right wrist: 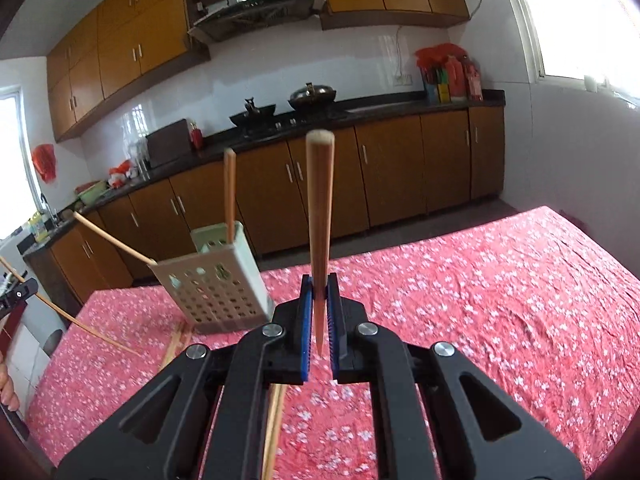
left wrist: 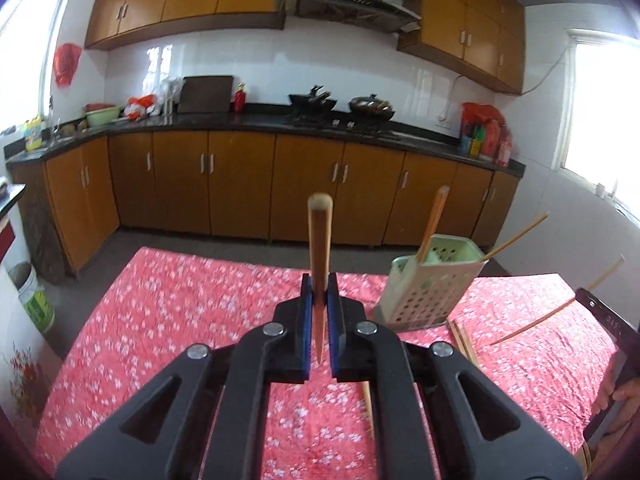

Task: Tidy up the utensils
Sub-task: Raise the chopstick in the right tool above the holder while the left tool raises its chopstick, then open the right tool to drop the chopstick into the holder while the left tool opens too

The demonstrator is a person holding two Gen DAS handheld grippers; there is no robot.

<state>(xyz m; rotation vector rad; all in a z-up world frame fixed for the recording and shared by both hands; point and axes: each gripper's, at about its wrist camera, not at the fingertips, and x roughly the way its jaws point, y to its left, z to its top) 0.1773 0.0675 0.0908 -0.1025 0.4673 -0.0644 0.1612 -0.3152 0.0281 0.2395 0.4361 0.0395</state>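
Note:
My left gripper (left wrist: 319,286) is shut on a wooden chopstick (left wrist: 319,236) that points up and away above the table. My right gripper (right wrist: 319,286) is shut on another wooden chopstick (right wrist: 319,200), also held upright. A pale green perforated utensil holder (left wrist: 426,284) stands on the table to the right of my left gripper; in the right wrist view the holder (right wrist: 216,280) is to the left. Chopsticks (left wrist: 432,220) stick out of it. Loose chopsticks (left wrist: 464,338) lie on the cloth beside the holder, and they also show in the right wrist view (right wrist: 176,344).
The table has a red floral cloth (left wrist: 180,320). The right gripper's body (left wrist: 612,320) shows at the right edge of the left view with its chopstick (left wrist: 532,326). Kitchen cabinets (left wrist: 240,184) and a counter with woks (left wrist: 372,106) stand beyond the table.

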